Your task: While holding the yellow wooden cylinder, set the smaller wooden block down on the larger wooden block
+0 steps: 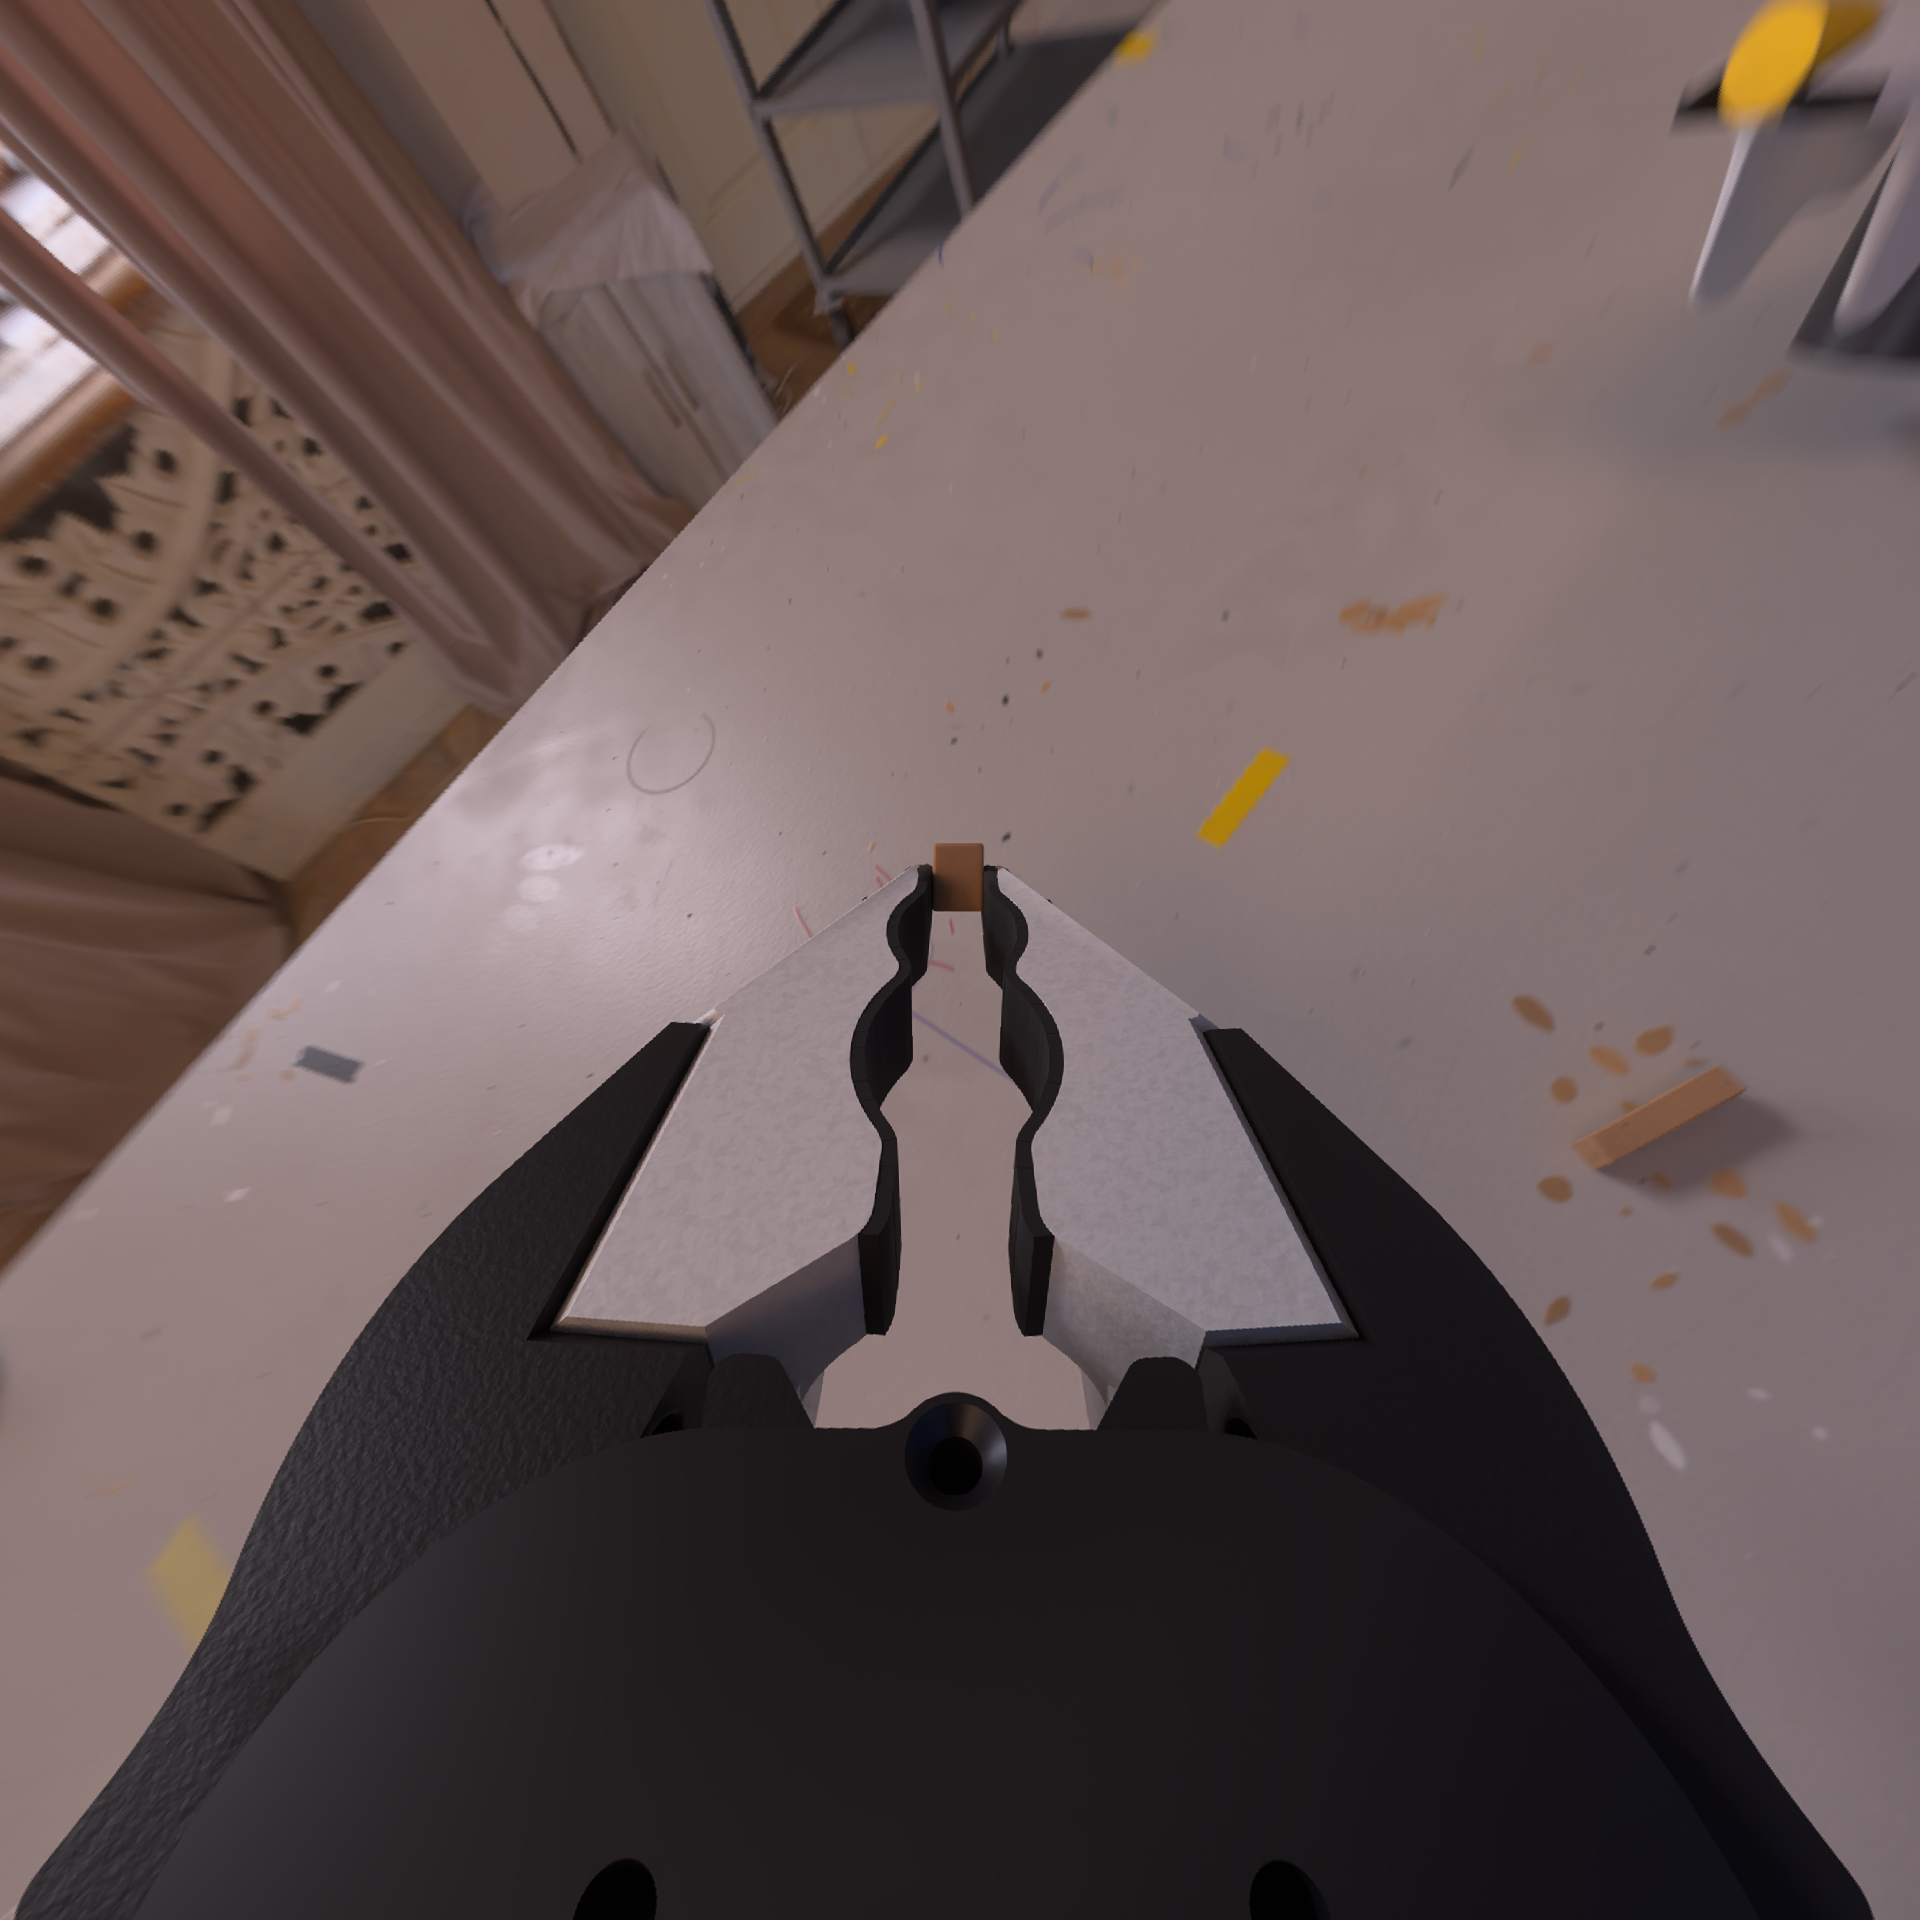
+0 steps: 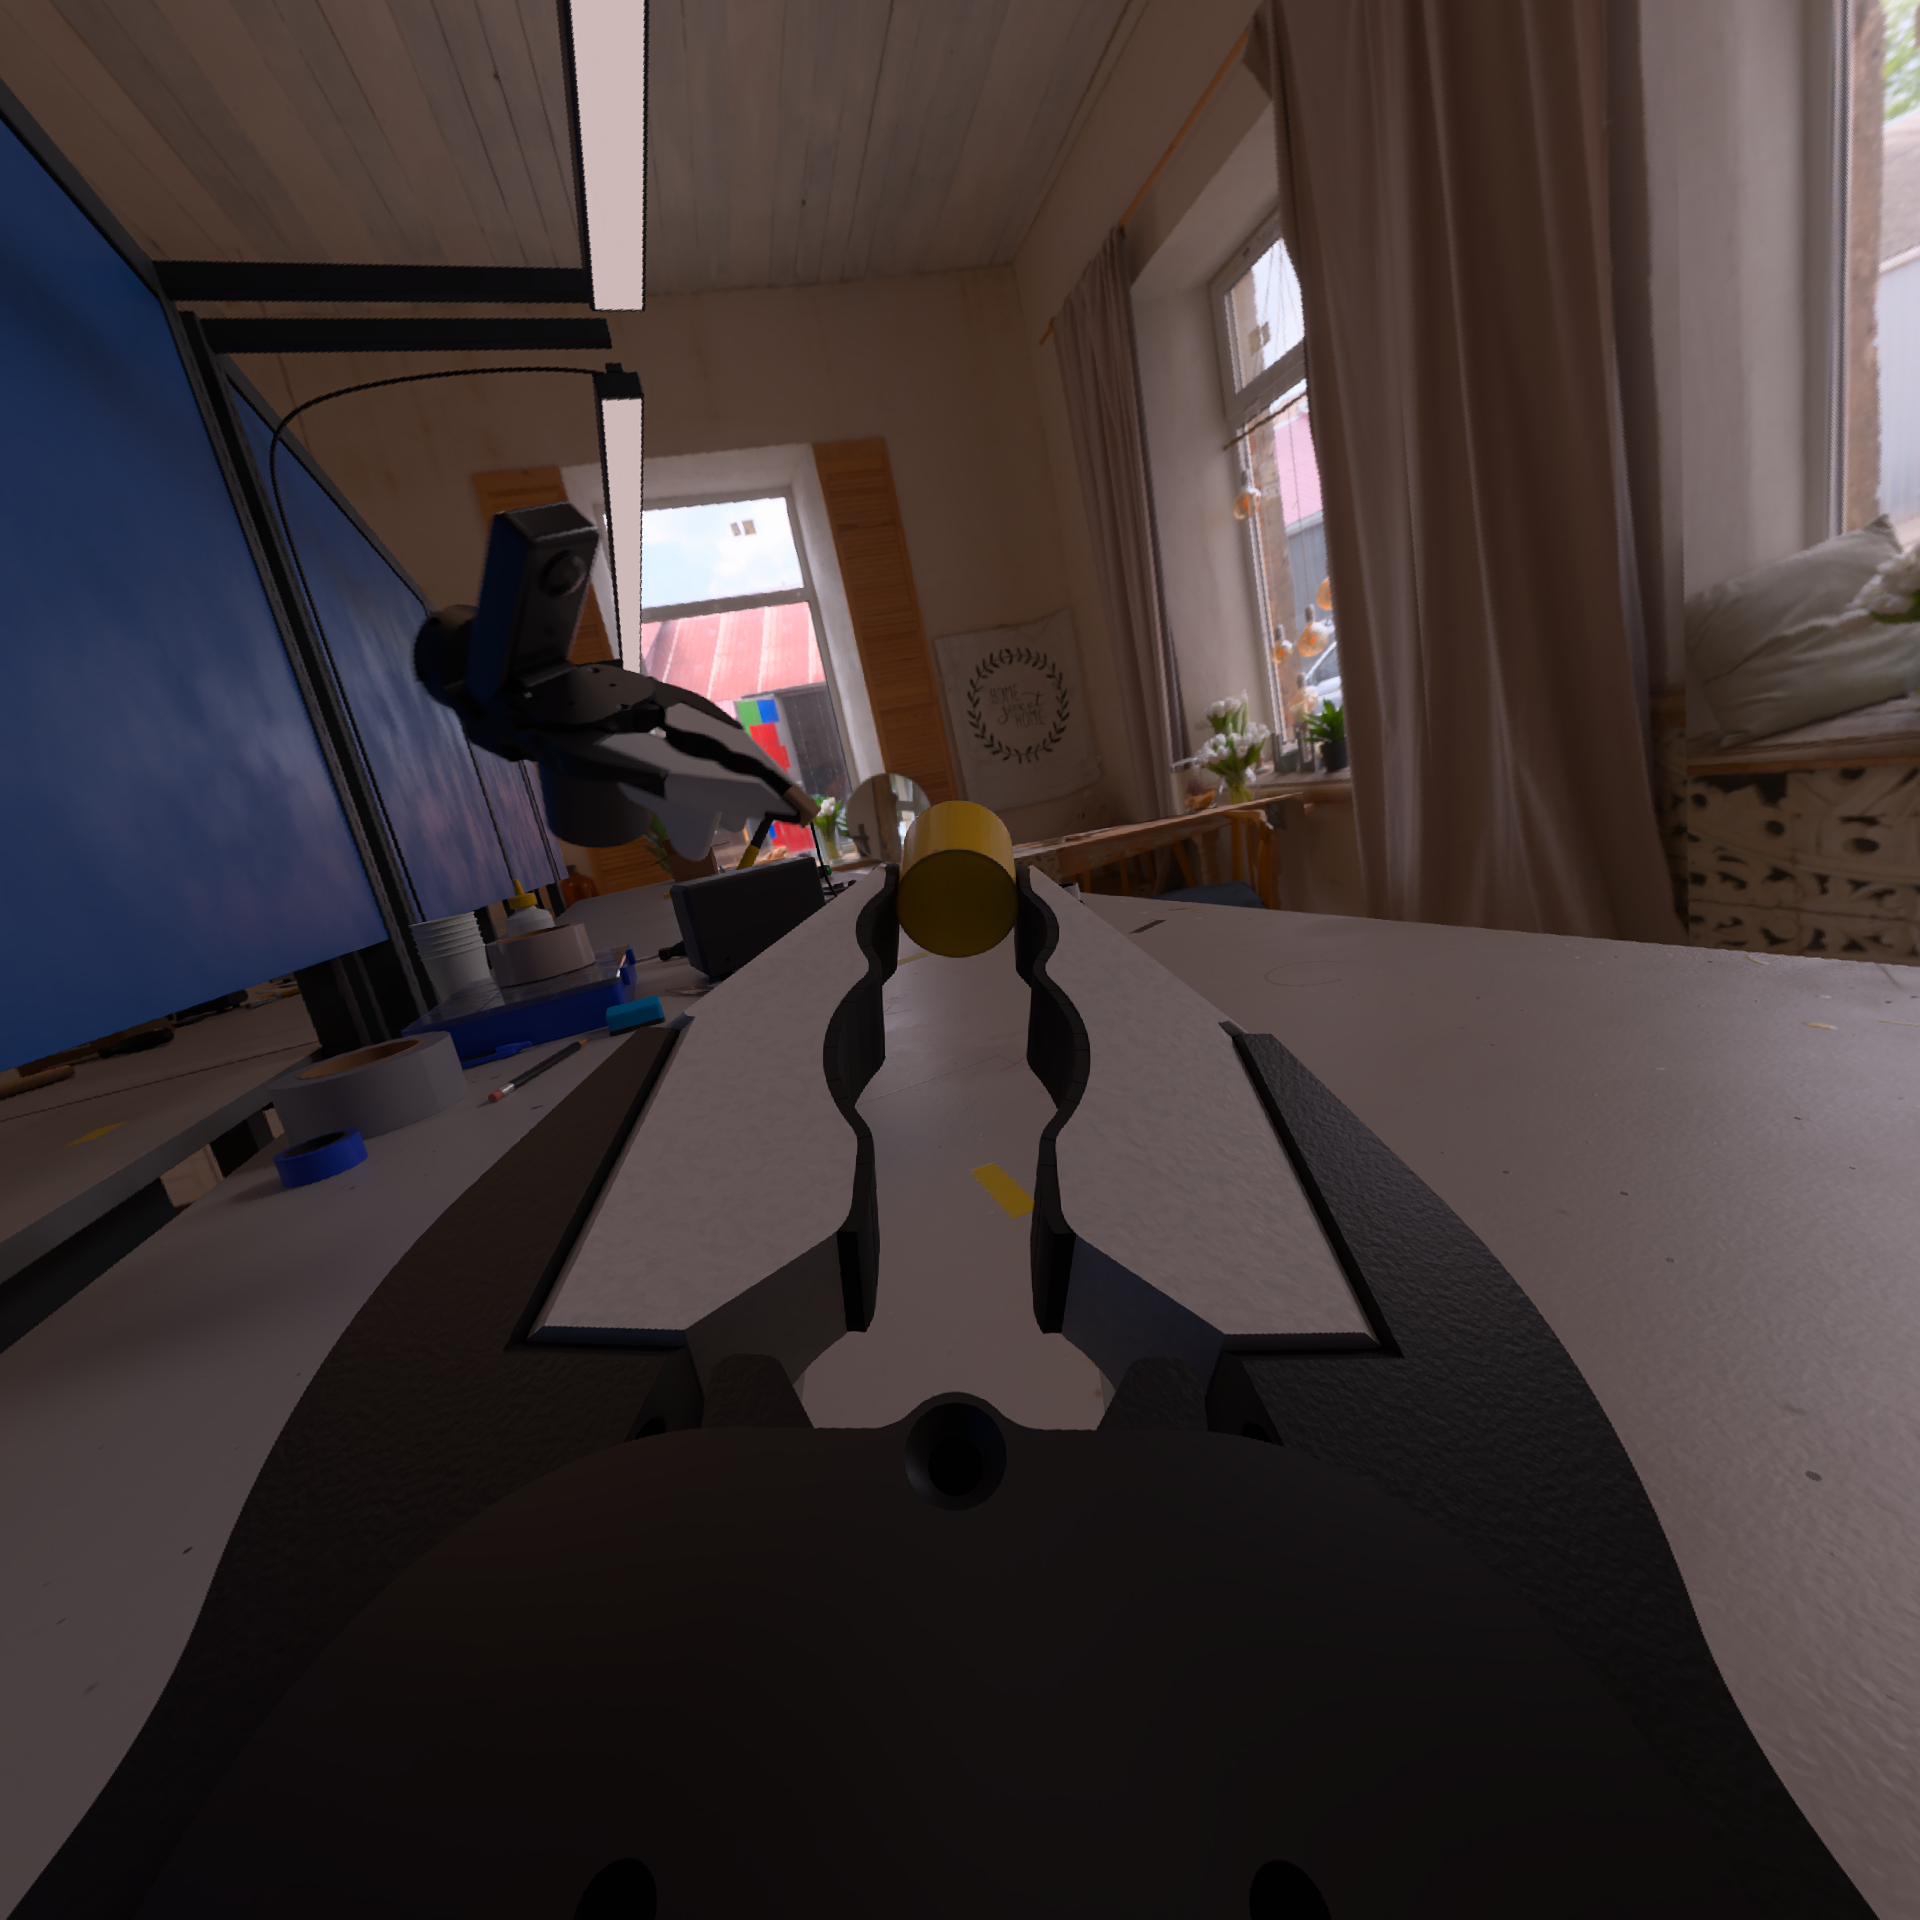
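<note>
Left tongs [image 1: 958, 883] pinch small brown block [image 1: 957, 875] at very tips, held above table [image 1: 1351, 499]. Right tongs [image 2: 956, 899] clamp yellow cylinder [image 2: 956, 881] crosswise, aloft, off to far right. Flat pale wood block [image 1: 1659, 1127] lies on table to right among chips, well apart from carried block. Judgement: swing left tongs right, centre over slab, level, descend slowly, release only on contact. Tip grip shallow, block may twist. Right grip must stay firm.
</note>
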Tool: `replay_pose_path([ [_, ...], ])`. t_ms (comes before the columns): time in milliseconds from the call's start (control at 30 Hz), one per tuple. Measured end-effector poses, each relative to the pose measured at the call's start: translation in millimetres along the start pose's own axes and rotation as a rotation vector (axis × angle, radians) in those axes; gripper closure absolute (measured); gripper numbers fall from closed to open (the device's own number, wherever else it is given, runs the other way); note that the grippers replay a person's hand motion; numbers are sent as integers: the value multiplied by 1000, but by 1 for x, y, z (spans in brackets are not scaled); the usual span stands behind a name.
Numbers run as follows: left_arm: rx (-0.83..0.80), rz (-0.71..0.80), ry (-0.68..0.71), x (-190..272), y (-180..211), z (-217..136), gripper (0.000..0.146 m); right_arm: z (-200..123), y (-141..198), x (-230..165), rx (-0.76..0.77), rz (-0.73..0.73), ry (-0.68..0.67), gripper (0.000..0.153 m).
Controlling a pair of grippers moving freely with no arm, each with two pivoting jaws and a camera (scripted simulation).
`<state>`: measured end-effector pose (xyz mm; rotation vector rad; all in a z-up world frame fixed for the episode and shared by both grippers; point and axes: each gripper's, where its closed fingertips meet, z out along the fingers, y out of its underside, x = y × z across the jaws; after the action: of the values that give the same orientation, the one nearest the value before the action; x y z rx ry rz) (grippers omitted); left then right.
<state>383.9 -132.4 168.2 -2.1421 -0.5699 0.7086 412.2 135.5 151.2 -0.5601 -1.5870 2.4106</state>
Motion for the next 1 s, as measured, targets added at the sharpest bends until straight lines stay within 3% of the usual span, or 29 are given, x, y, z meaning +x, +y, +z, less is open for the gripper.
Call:
replay_pose_path([
  [100,152,-202,121,-26,-12,-11,137,0,0,0,0,1,0,131],
  [267,625,-603,447,-73,-39,-59,138,-2,0,1,-1,-5,9,131],
  [367,900,-903,590,-114,-28,-84,138,-1,1,1,-4,-5,5,131],
  [467,1021,-1135,612,-144,0,-88,138,0,2,-1,-11,-9,-1,131],
  [567,977,-1043,655,-134,7,-90,138,0,3,0,-15,-12,1,131],
  [833,786,-600,815,-69,-38,-104,138,1,5,0,-27,-14,4,131],
  [900,691,-549,772,-64,-41,-92,138,1,6,0,-30,-15,4,131],
  [1000,423,-575,516,-84,-19,-54,138,1,6,-1,-31,-16,3,131],
])
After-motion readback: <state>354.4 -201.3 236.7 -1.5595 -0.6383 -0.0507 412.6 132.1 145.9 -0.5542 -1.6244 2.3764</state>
